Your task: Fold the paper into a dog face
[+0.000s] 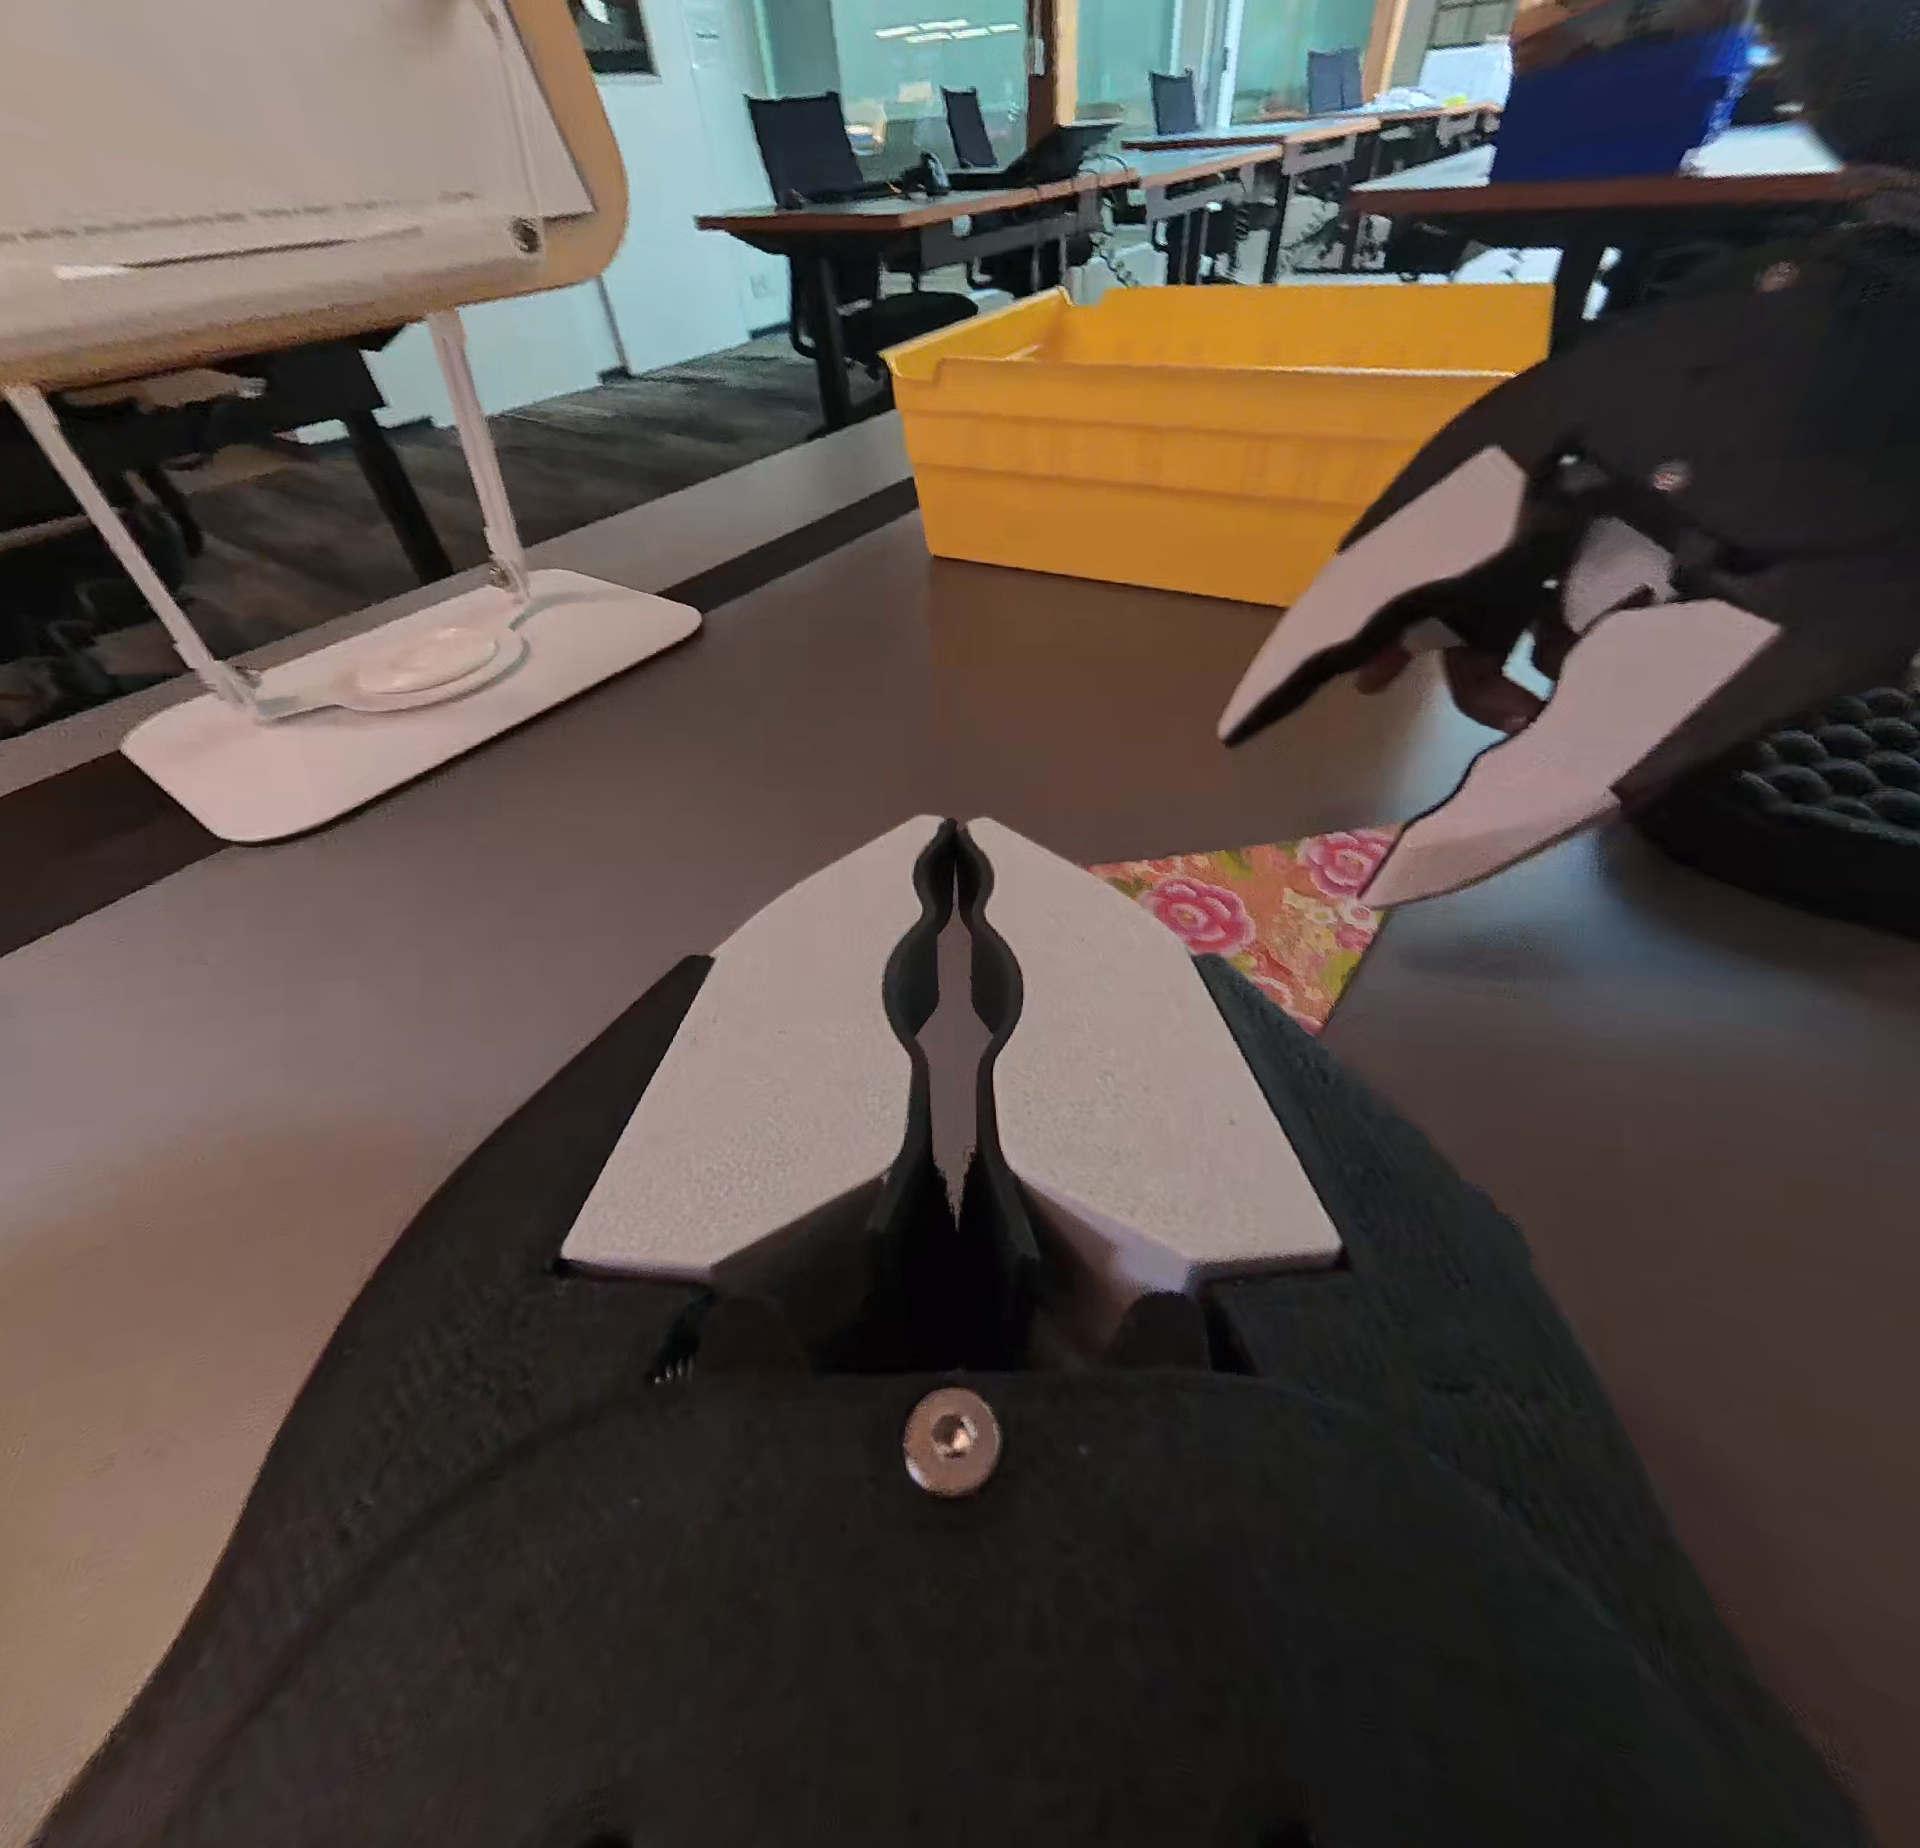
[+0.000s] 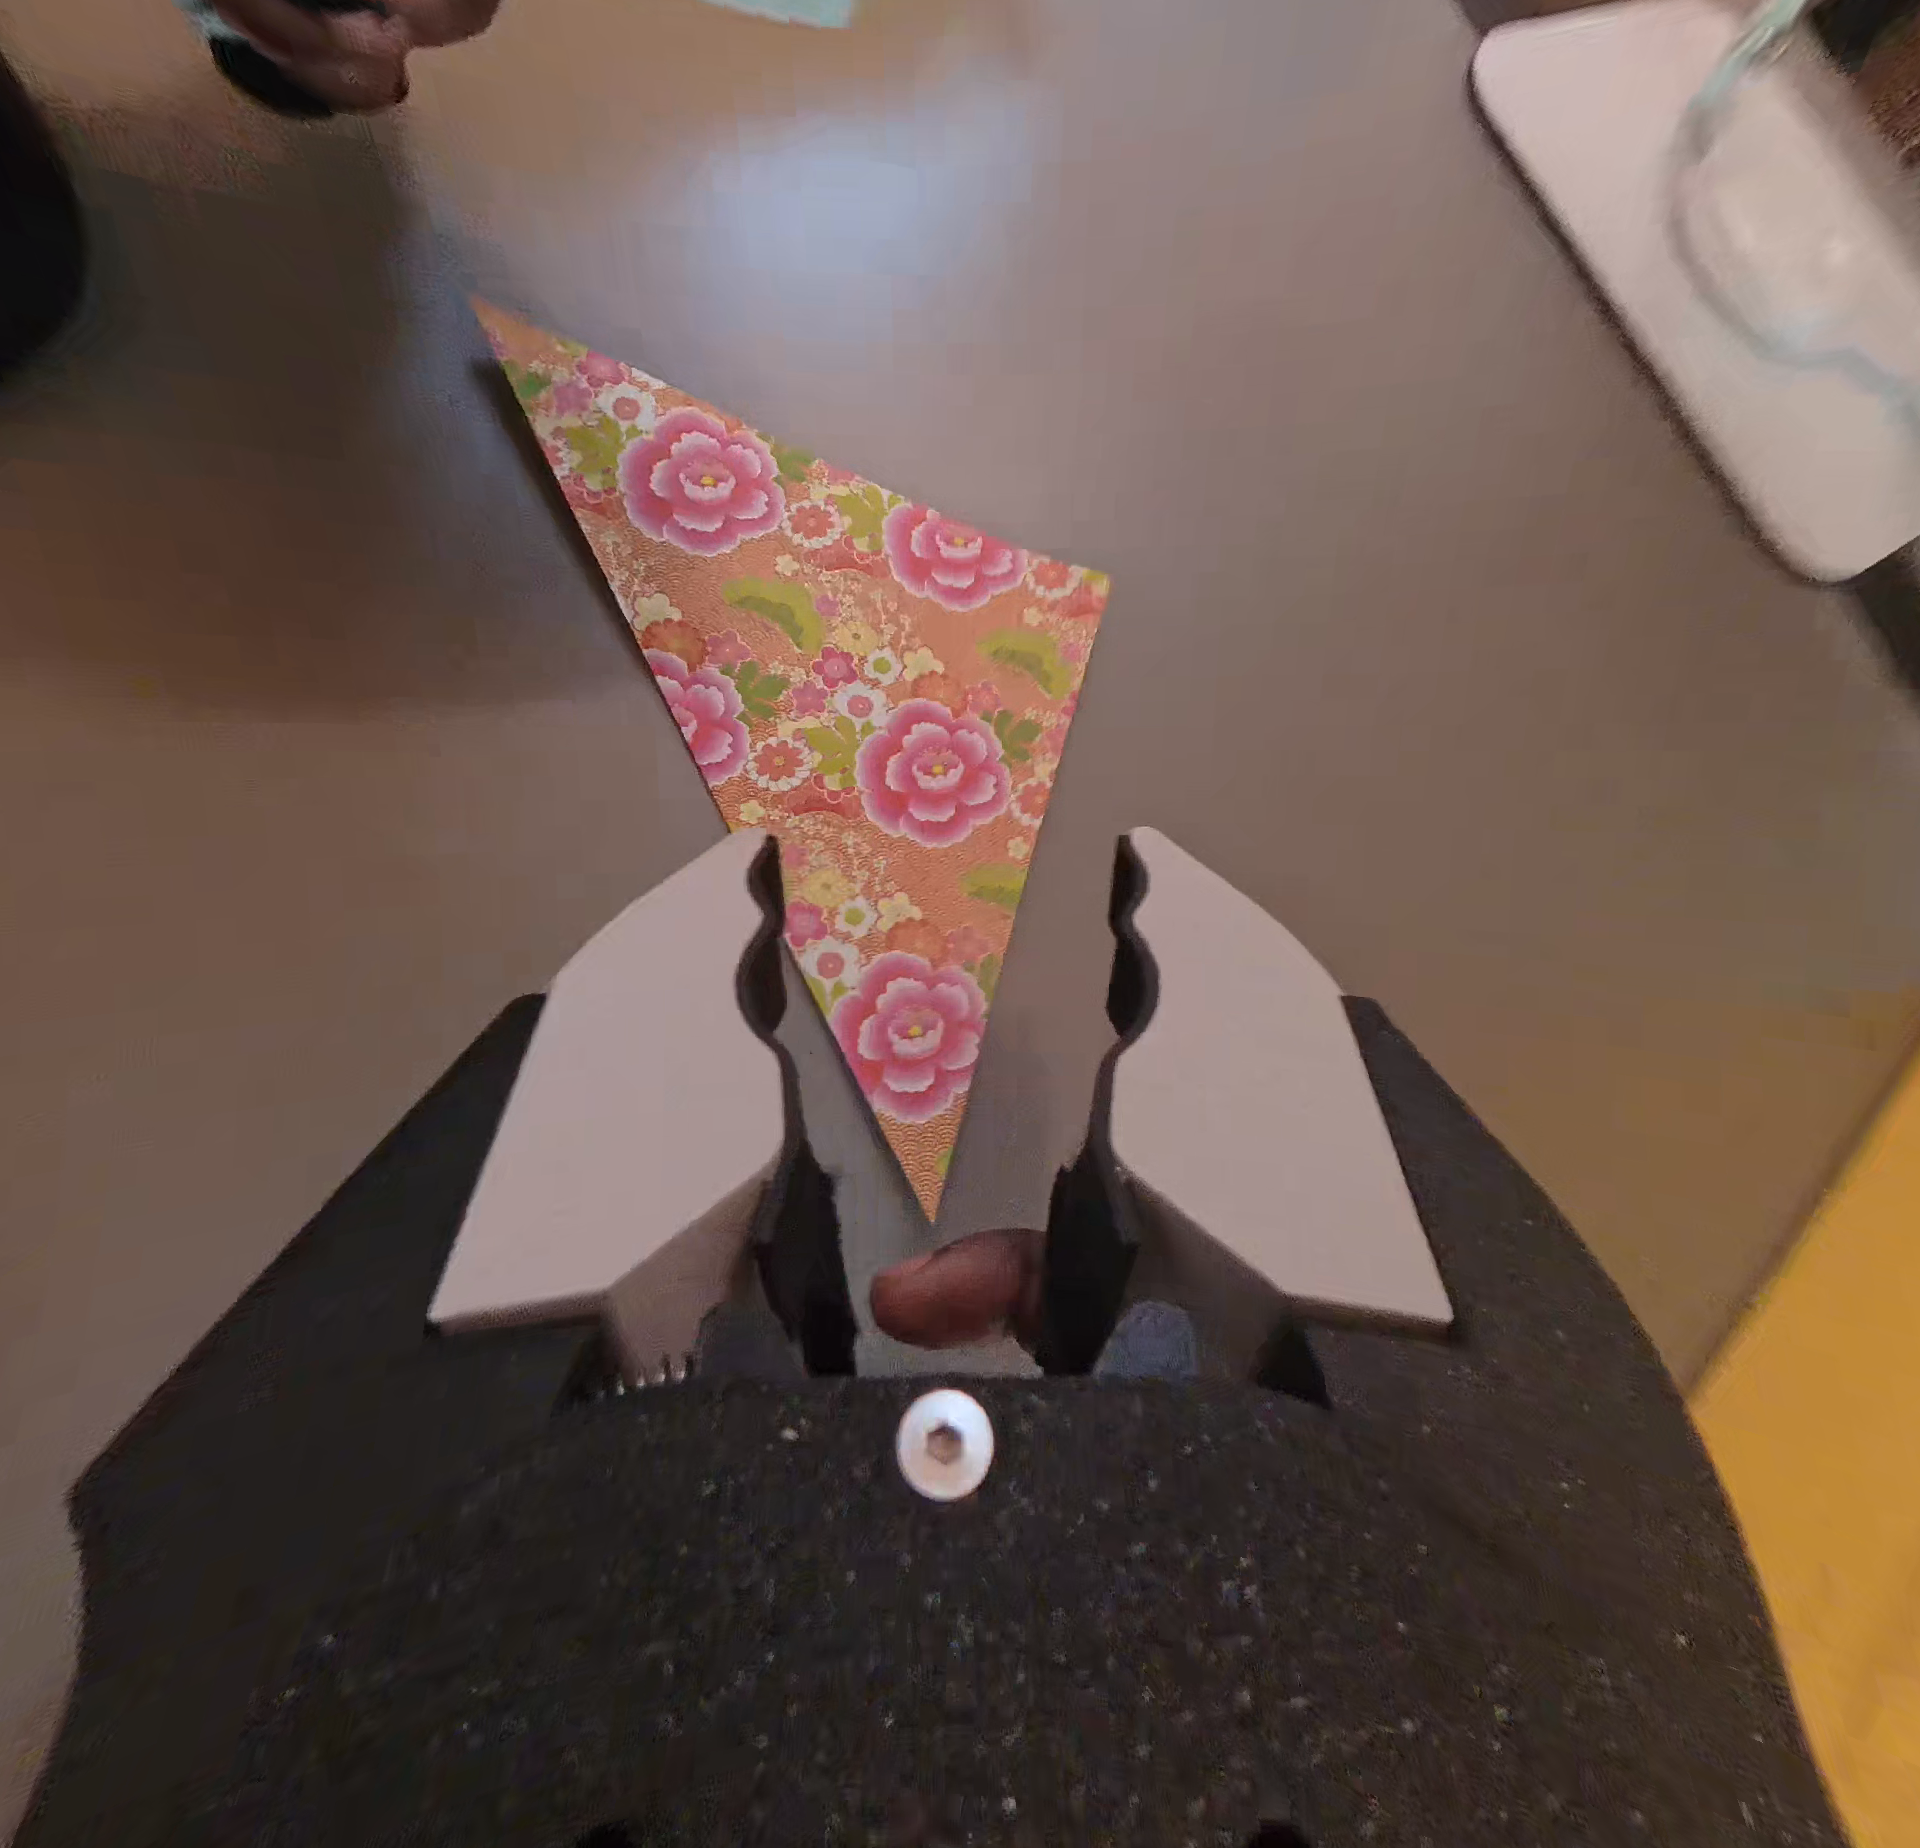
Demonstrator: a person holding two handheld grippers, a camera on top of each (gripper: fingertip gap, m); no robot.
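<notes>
So, 1 floral paper triangle [image 2: 831, 697] (folded) below 1 parted right gripper [image 2: 940, 842].

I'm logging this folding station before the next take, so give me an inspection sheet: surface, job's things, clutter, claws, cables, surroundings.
Surface: dark brown matte tabletop, bare around the paper.
Job's things: floral pink-and-orange paper triangle, lying flat, one point aimed between the right claw's fingers.
Clutter: yellow plastic bin at the far edge; white flat-based stand with clear legs holding a tilted board; black bumpy mat partly in view.
Claws: left claw shut, empty, beside the paper; right claw open, over the triangle's near point; whether it touches, cannot tell.
Cables: nothing seen.
Surroundings: office desks and black chairs, glass partitions behind.
</notes>
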